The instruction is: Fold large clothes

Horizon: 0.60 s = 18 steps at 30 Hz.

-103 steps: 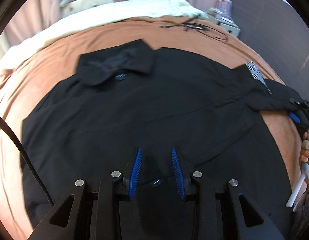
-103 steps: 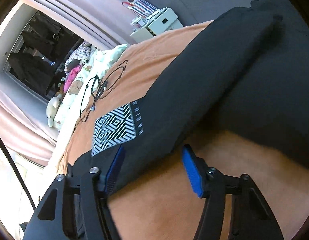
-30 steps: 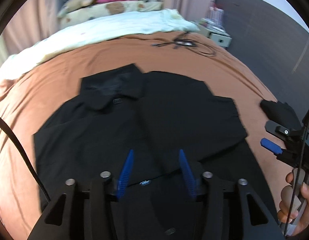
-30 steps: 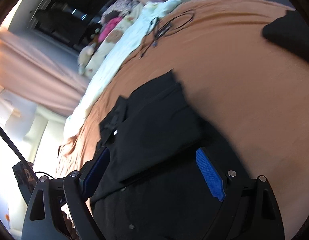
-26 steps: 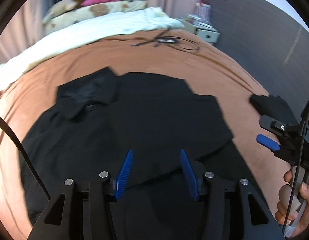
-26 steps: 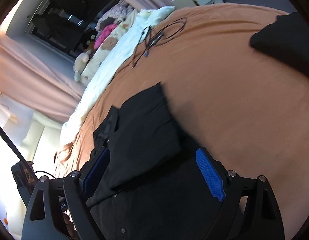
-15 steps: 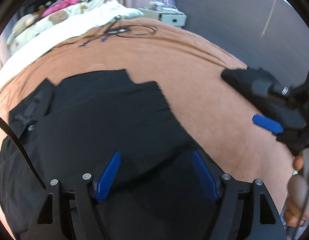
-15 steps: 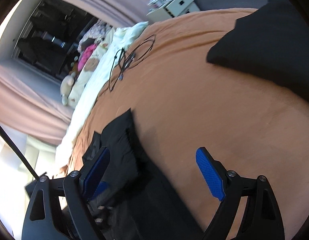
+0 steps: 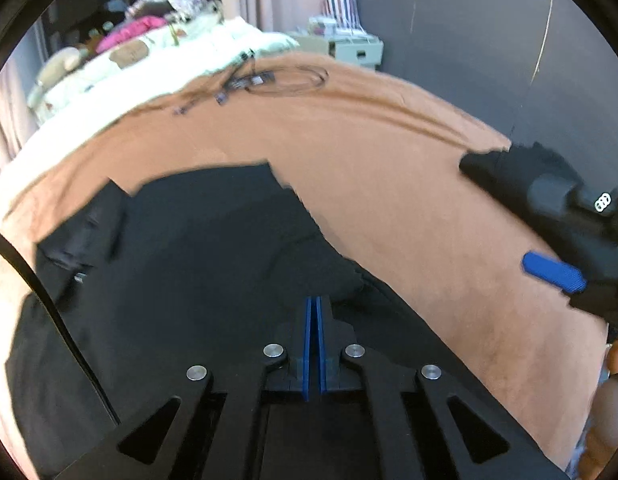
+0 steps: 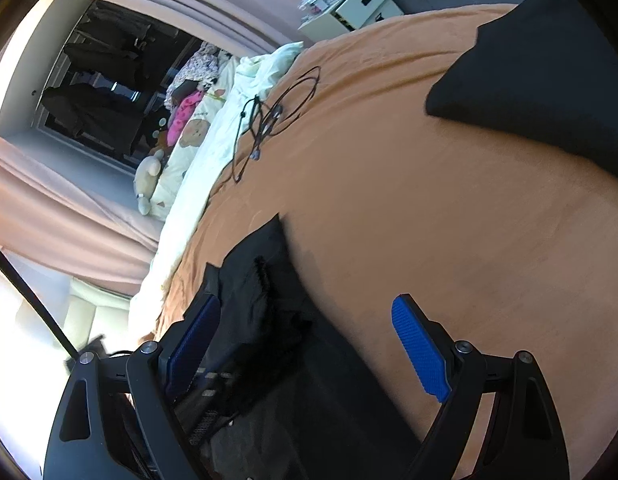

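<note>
My left gripper (image 9: 314,312) has its pads pressed together over the black shirt (image 9: 181,248), which lies part-folded on the brown bedspread (image 9: 389,184); whether cloth is pinched I cannot tell. The fabric looks soft, light and limp, so I judge the hem edge best. My right gripper (image 10: 305,344) gapes wide, empty.

Domestic bedroom — bed with brown blanket (image 9: 389,184), pale quilt (image 10: 197,168), soft toys (image 10: 149,184), curtains (image 10: 61,224) — bedside cabinet (image 9: 349,50) against wall.
</note>
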Tool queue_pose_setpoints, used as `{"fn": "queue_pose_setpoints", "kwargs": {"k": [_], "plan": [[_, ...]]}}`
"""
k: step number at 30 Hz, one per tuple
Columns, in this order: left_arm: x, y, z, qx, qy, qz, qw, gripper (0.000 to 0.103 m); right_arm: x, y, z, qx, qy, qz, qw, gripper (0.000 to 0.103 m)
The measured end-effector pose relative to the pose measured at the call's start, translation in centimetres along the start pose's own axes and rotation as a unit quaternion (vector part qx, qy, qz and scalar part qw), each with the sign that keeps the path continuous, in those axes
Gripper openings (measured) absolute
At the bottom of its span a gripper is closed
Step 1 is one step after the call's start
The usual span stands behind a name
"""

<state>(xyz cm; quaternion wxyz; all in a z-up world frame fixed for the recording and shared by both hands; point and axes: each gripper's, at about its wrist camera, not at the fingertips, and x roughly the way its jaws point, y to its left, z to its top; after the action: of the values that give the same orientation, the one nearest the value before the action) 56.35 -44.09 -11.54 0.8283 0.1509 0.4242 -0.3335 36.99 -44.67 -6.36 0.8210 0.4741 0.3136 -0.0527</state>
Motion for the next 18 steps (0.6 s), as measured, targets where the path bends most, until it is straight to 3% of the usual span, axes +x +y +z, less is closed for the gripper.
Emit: {"fn": "queue_pose_setpoints", "kwargs": {"k": [9, 18], "plan": [[-8.5, 6.9, 0.1, -0.052, -0.046, 0.048, 0.9964, 0.002, 2.6, 1.3, -1.2, 0.002, 0.024, 0.03, 0.999, 0.087], [-14.1, 14.2, -3.6, -0.108, -0.057, 0.11, 0.9864, 0.0, 5.0, 2.5, -1.6, -0.017, 0.039, 0.045, 0.998, 0.087]]}}
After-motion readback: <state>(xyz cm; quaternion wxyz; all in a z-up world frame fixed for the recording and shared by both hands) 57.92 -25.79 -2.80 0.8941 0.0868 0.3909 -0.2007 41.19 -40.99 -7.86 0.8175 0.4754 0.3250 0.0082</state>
